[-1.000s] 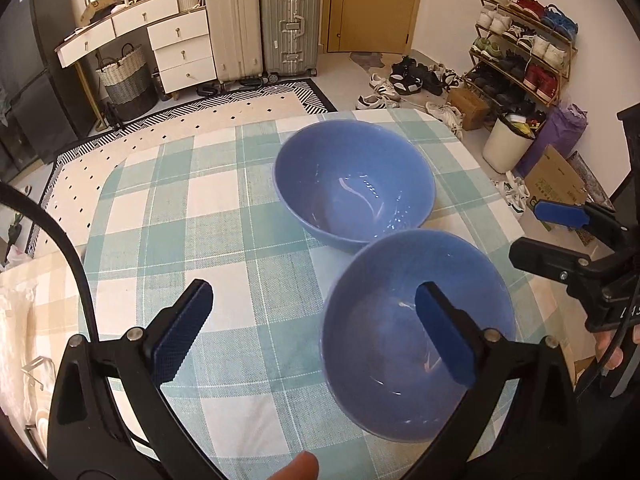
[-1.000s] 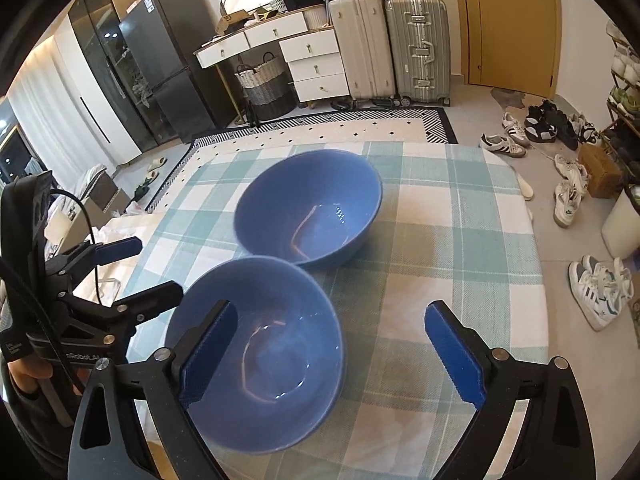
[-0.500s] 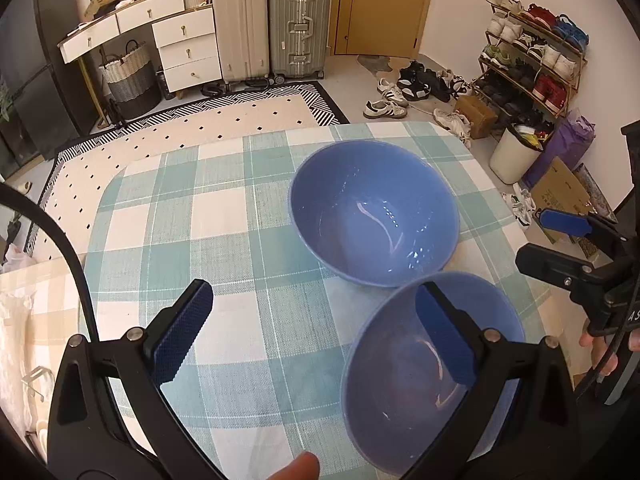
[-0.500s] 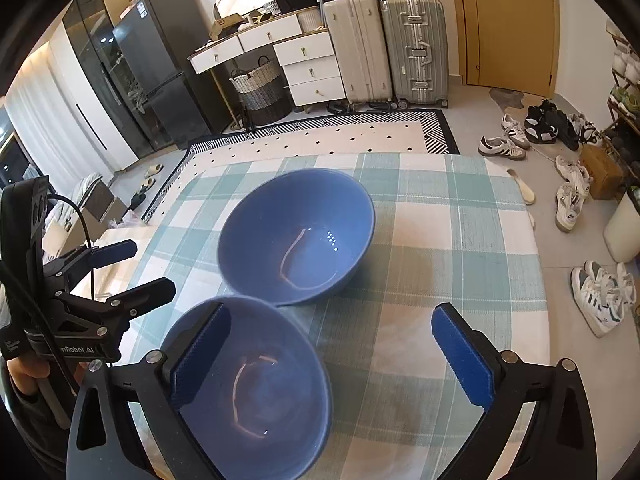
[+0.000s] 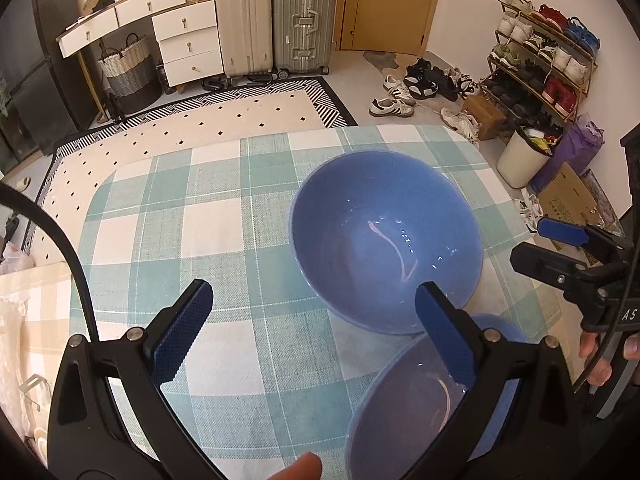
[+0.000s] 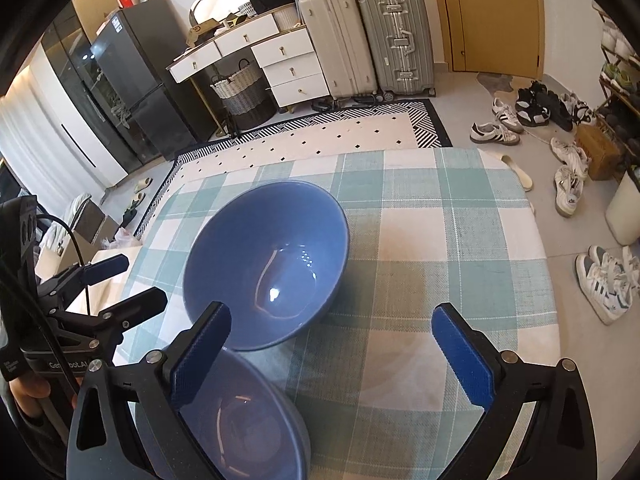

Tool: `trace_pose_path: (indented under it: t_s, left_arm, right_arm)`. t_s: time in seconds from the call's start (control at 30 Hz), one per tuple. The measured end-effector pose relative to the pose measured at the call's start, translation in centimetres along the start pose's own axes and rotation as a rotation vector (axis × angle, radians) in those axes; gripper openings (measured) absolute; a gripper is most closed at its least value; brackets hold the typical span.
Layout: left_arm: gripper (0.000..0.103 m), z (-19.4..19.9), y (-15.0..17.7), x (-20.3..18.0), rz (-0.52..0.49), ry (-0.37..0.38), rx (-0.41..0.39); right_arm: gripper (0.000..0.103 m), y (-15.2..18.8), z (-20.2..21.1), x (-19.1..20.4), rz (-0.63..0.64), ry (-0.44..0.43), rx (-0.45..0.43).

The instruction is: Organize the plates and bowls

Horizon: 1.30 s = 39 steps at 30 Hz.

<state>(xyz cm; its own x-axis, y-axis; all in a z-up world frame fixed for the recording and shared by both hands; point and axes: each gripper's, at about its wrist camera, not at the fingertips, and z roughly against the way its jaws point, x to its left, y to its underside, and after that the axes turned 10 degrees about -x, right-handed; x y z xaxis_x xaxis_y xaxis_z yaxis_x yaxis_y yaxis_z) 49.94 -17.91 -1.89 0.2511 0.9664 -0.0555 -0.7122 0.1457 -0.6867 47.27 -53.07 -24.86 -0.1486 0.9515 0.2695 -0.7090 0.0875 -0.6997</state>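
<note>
Checked tablecloth (image 5: 208, 232), two bowls (image 5: 386, 240), perhaps touching

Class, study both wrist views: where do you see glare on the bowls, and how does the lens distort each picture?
Left wrist view: white streaks of glare lie inside the far bowl, and the tablecloth edge curves, with dark corners. Right wrist view: bright glints sit on the floor of the far bowl, the fridge leans, and the near bowl is dimmer.

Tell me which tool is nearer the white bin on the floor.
Right. The right tool is over the table edge facing the white bin, which stands to its right; the left tool is beyond the right one, farther away.
</note>
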Motion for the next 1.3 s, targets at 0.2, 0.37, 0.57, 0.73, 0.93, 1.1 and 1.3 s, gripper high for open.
trace_pose_path:
  t_s: [0.2,0.37,0.57,0.73,0.93,1.1,1.3]
  left_arm:
    - [0.1,-2.3,-0.3,0.4,0.013,0.007,0.02]
    - [0.093,-4.0,-0.4,0.7,0.022,0.018,0.038]
    - [0.065,-6.0,-0.1,1.0,0.031,0.016,0.067]
    - [0.059,-7.5,0.1,1.4,0.051,0.032,0.088]
    - [0.031,-8.9,0.4,1.6,0.05,0.049,0.107]
    - [0.017,-9.5,0.4,1.2,0.041,0.044,0.11]
    - [0.015,-9.8,0.2,1.2,0.04,0.048,0.098]
  right_arm:
    - [0.102,-0.3,-1.4,-0.6,-0.029,-0.03,0.017]
    - [0.102,-0.3,-2.8,-0.6,-0.039,-0.044,0.041]
    - [0.1,-0.2,-4.3,-0.5,-0.05,-0.06,0.06]
    - [0.087,0.1,-5.5,-0.4,-0.051,-0.061,0.093]
    - [0.068,0.5,-6.4,-0.1,-0.044,-0.075,0.109]
    - [0.052,0.9,-7.2,-0.2,-0.052,-0.086,0.126]
    - [0.03,1.2,-7.7,0.0,-0.038,-0.057,0.133]
